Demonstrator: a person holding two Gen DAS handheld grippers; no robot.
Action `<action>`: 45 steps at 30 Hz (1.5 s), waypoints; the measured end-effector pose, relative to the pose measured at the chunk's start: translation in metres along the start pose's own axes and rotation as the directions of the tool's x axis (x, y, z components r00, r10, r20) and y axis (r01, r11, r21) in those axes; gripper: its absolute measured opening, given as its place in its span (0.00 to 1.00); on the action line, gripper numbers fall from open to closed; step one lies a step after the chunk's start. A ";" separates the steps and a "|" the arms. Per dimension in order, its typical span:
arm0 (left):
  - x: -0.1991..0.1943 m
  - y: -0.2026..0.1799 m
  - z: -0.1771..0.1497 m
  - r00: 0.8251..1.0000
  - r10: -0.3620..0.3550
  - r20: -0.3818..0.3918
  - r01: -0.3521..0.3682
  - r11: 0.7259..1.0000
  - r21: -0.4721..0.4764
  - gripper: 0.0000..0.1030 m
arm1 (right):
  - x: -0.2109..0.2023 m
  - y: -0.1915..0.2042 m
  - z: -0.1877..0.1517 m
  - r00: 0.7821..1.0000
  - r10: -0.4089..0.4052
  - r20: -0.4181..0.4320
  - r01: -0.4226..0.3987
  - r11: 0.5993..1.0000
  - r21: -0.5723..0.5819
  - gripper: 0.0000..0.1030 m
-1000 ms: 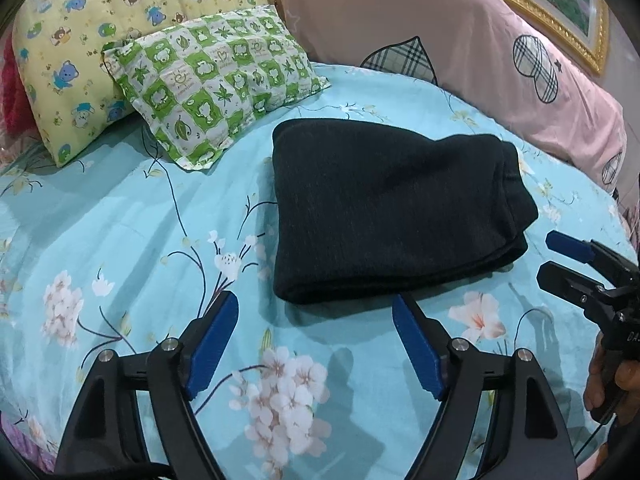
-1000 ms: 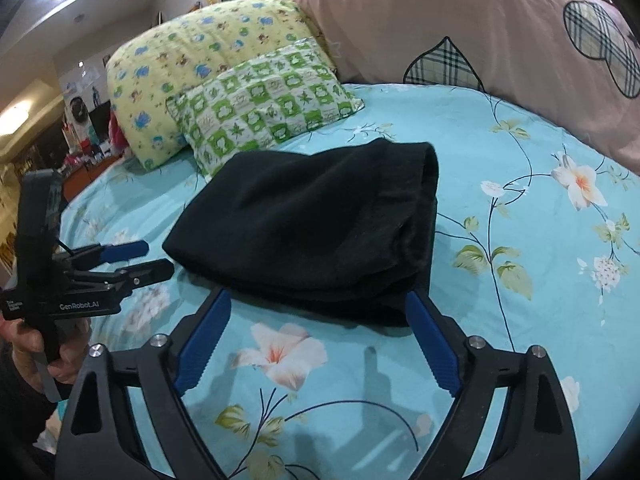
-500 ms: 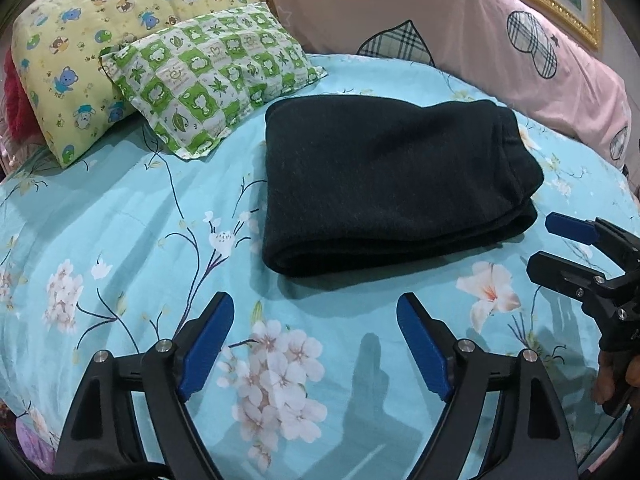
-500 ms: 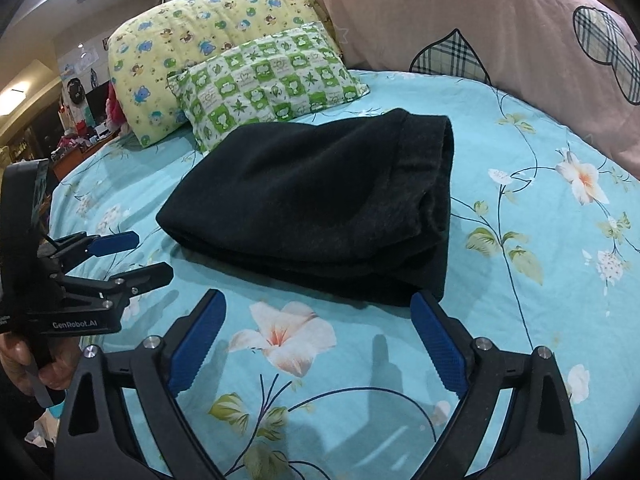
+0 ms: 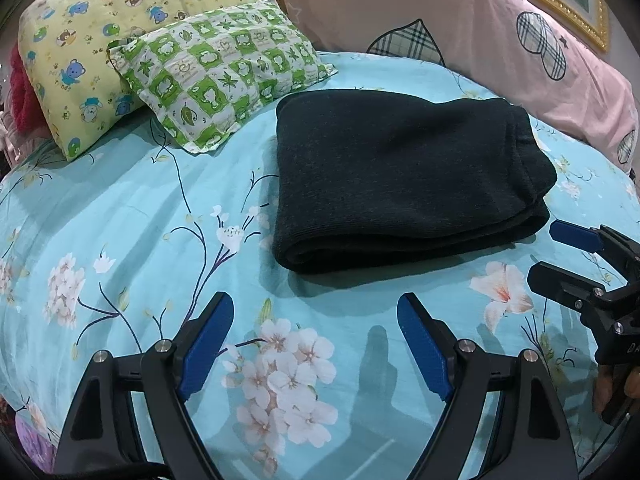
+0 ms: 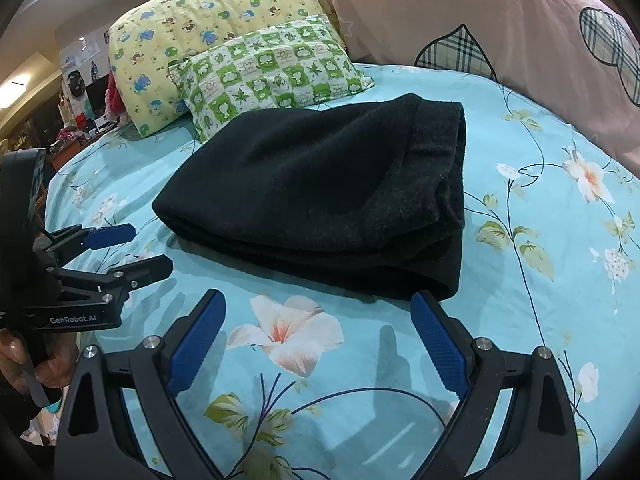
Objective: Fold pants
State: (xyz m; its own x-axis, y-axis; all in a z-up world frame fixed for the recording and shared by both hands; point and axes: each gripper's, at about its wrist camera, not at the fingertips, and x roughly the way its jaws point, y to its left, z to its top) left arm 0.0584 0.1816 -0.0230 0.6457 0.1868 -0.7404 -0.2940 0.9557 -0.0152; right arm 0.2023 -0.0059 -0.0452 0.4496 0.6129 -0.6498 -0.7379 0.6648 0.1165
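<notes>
Black pants point(image 5: 404, 176) beyond both parted tongs.

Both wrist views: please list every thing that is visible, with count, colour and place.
pants: one, black, folded, middle of bed
bed sheet: one, turquoise with flowers, under everything
checked pillow: one, green and white, behind the pants
yellow pillow: one, bear print, behind the checked pillow
pink cushion: one, large, plaid patches, at the headboard
picture frame: one, gold, upper right
left gripper: open, empty, black with blue pads
right gripper: open, empty, black with blue pads
</notes>
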 end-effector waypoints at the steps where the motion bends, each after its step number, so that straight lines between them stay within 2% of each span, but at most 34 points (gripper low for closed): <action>1: 0.000 0.000 0.000 1.000 0.001 0.001 -0.001 1.000 0.000 0.82 | 0.000 0.000 0.000 1.000 -0.003 0.002 0.003 1.000 0.000 0.91; 45: -0.010 -0.007 0.004 0.999 0.026 0.048 -0.027 0.999 0.021 0.82 | -0.005 0.003 0.003 0.999 0.001 0.048 -0.002 1.000 0.006 0.92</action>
State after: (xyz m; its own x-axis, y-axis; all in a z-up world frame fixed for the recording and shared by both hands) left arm 0.0567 0.1735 -0.0133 0.6709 0.2221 -0.7075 -0.2967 0.9548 0.0184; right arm 0.1995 -0.0056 -0.0399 0.4724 0.6337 -0.6127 -0.7356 0.6663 0.1220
